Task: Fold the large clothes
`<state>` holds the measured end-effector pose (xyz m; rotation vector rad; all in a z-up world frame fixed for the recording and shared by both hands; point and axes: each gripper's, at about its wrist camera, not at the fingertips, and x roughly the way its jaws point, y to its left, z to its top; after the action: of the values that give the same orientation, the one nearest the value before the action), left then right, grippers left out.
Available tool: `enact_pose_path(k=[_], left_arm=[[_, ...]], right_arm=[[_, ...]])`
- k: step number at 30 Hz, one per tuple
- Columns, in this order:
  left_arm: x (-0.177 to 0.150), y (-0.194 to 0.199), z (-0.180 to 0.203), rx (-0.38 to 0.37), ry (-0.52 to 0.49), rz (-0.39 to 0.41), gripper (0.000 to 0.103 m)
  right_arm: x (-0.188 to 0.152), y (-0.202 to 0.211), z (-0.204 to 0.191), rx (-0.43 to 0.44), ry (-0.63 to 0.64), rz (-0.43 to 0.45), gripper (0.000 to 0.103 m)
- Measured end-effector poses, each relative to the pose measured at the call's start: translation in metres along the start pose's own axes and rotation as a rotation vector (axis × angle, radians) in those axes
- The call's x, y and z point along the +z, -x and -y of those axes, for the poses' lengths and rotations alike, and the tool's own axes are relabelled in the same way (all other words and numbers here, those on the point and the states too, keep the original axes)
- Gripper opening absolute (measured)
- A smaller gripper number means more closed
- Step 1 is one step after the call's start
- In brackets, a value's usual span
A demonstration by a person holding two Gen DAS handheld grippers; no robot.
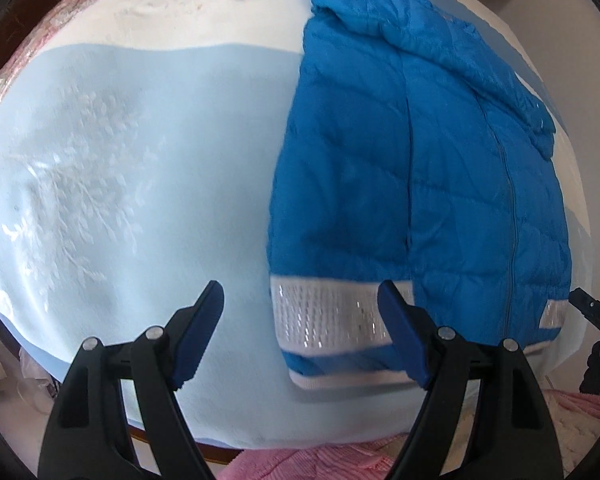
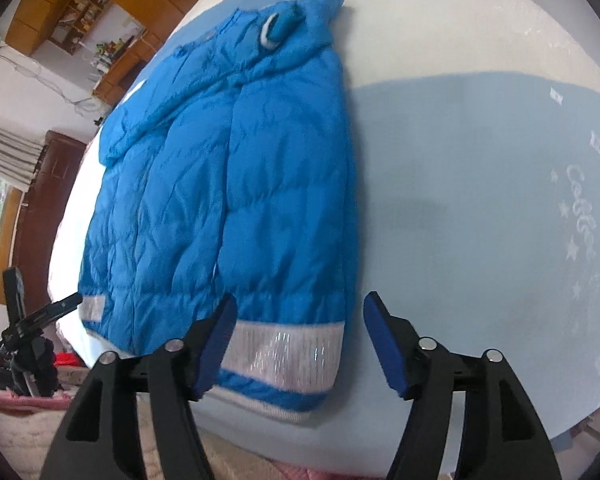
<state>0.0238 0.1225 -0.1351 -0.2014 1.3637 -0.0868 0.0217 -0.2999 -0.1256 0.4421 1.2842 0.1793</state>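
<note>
While a blue quilted jacket (image 1: 400,184) is laid flat on a pale blue and white blanket (image 1: 172,152), both grippers are held above its near hem with nothing grasped. The left gripper (image 1: 300,336) is seen released, its blue pads spread wide; one pad overlaps the jacket's white sparkly hem band (image 1: 324,316) in the picture, though contact cannot be told. The right gripper (image 2: 300,340) is likewise spread open, the hem band (image 2: 284,356) showing between its pads. The jacket is zipped, its sleeves are folded in over the body, and its collar end is turned away from the cameras. A white-trimmed cuff (image 2: 278,30) is seen near the collar. Embossed leaf sprays (image 1: 76,184) are pressed into the blanket, and in the right wrist view stars and a slanted script word (image 2: 580,196) are printed there; the word cannot be read with certainty. A pink knitted cloth (image 1: 320,460) is seen below the blanket's near edge.
</note>
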Motion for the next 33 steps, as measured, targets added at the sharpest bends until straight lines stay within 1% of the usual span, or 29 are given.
enact_pose_path(k=[3, 6, 8, 9, 10, 11, 12, 13, 15, 16, 17, 20, 22, 25, 27, 29, 31, 33], left_arm=[[-0.006, -0.005, 0.0, -0.015, 0.015, -0.019, 0.078], [-0.01, -0.012, 0.003, -0.043, 0.021, -0.039, 0.078], [-0.011, -0.016, 0.004, -0.068, 0.024, -0.054, 0.073], [-0.011, -0.019, 0.005, -0.085, 0.029, -0.065, 0.069], [-0.012, -0.021, 0.005, -0.098, 0.036, -0.072, 0.058], [-0.012, -0.023, 0.005, -0.108, 0.046, -0.074, 0.053], [-0.012, -0.024, 0.006, -0.104, 0.048, -0.071, 0.048], [-0.011, -0.024, 0.006, -0.099, 0.044, -0.064, 0.038], [-0.012, -0.019, 0.008, -0.107, 0.033, -0.05, 0.022], [-0.013, -0.016, 0.008, -0.111, 0.027, -0.041, 0.017], [-0.014, -0.013, 0.008, -0.119, 0.023, -0.032, 0.014], [-0.019, -0.004, 0.005, -0.138, 0.033, -0.019, 0.011], [-0.024, 0.001, 0.002, -0.141, 0.029, -0.019, 0.01], [-0.033, 0.0, 0.0, -0.139, 0.016, -0.053, 0.011], [-0.036, -0.005, -0.003, -0.147, 0.026, -0.076, 0.011], [-0.03, 0.0, -0.011, -0.204, 0.07, -0.066, 0.01], [-0.016, 0.012, -0.008, -0.277, 0.097, -0.031, 0.01], [-0.004, 0.033, -0.003, -0.323, 0.072, 0.023, 0.01]], right_arm=[[-0.01, -0.006, 0.001, 0.01, 0.009, -0.03, 0.071], [-0.017, -0.015, 0.004, 0.036, -0.005, -0.061, 0.071], [-0.02, -0.022, 0.006, 0.073, -0.021, -0.074, 0.069], [-0.021, -0.024, 0.007, 0.09, -0.025, -0.077, 0.063], [-0.022, -0.028, 0.007, 0.101, -0.031, -0.083, 0.056], [-0.022, -0.029, 0.007, 0.097, -0.032, -0.085, 0.052], [-0.022, -0.031, 0.006, 0.105, -0.02, -0.083, 0.042], [-0.022, -0.031, 0.005, 0.121, -0.015, -0.082, 0.037], [-0.022, -0.029, 0.008, 0.154, -0.024, -0.079, 0.021], [-0.022, -0.028, 0.009, 0.167, -0.027, -0.078, 0.017], [-0.022, -0.026, 0.009, 0.183, -0.027, -0.076, 0.016], [-0.027, -0.016, 0.008, 0.202, 0.011, -0.072, 0.013], [-0.033, -0.012, 0.008, 0.213, 0.043, -0.094, 0.012], [-0.043, -0.015, 0.01, 0.194, 0.059, -0.136, 0.012], [-0.044, -0.018, 0.016, 0.207, 0.028, -0.143, 0.012], [-0.039, -0.015, 0.018, 0.223, 0.014, -0.136, 0.011], [-0.032, -0.003, 0.012, 0.241, 0.035, -0.107, 0.01], [-0.023, 0.013, 0.006, 0.271, 0.051, -0.068, 0.01]])
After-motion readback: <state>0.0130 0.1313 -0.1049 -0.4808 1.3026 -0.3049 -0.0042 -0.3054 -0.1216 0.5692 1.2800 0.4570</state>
